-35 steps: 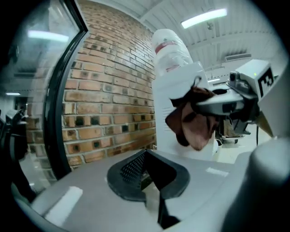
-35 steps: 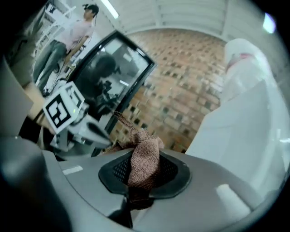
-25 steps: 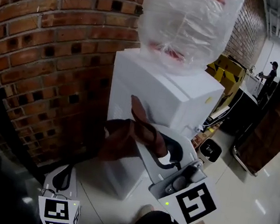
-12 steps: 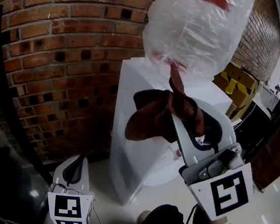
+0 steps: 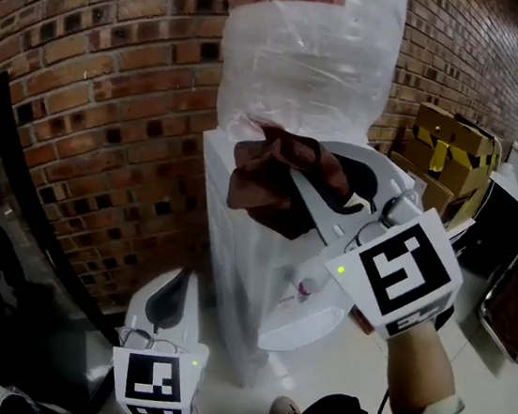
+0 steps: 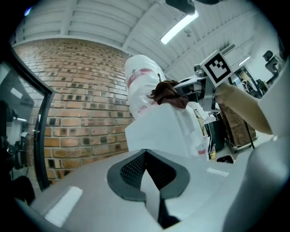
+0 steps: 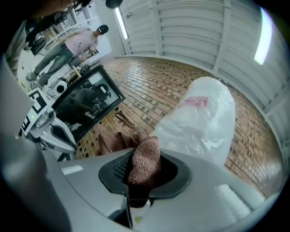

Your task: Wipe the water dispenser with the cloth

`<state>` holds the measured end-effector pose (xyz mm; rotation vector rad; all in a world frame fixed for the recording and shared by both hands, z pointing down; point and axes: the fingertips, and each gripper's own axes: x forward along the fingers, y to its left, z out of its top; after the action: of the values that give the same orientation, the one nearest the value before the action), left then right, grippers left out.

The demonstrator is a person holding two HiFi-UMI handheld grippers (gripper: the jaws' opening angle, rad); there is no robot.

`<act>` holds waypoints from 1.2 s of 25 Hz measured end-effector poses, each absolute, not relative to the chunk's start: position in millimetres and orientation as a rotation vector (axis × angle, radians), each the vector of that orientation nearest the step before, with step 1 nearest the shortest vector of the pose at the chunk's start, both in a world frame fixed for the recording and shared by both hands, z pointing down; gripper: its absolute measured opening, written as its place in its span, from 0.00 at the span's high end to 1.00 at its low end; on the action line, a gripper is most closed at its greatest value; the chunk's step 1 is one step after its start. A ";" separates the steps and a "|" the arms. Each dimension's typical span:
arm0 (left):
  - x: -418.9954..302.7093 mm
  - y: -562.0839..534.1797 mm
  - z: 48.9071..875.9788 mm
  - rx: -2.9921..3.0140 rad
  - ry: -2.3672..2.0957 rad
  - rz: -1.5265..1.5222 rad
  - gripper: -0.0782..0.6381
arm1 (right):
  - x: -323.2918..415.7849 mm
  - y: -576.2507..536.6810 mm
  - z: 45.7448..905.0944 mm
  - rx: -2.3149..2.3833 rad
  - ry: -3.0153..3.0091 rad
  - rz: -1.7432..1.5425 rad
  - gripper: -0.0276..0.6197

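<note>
Now, right claw (image 7: 136, 183): clamped on the brown cloth (image 7: 146, 161), which bunches out past my pads.
Cloth position: at the white water dispenser (image 5: 236, 274) top front edge, just beside the plastic-wrapped bottle (image 5: 307, 56).
Left claw (image 6: 146, 174): jaws together, empty, low beside the dispenser.

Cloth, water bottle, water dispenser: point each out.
cloth (image 5: 264, 181), head view, bunched brown middle.
water bottle (image 5: 307, 61), head view, plastic-wrapped body.
water dispenser (image 5: 232, 264), head view, white side panel.
</note>
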<state>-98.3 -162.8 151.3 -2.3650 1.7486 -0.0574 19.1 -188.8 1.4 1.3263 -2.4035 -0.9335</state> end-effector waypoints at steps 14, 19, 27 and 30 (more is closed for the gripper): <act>-0.8 -153.5 194.4 -2.442 1.733 -0.180 0.89 | 209.5 -256.5 5.2 1.656 -2.249 -0.748 0.83; 1.9 -147.4 191.1 -2.479 1.736 -0.087 0.89 | 258.7 -272.8 15.9 1.795 -2.061 -0.676 0.83; 5.1 -127.6 191.6 -2.456 1.744 -0.116 0.89 | 298.3 -292.2 46.7 1.873 -2.004 -0.516 0.83; -2.7 -122.9 183.6 -2.416 1.783 -0.088 0.89 | 299.5 -277.2 39.9 1.935 -1.999 -0.610 0.83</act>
<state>-2.7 -122.9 183.6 -2.4164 1.7825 -0.0878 299.5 -277.2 39.9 1.9351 -1.9987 -0.6100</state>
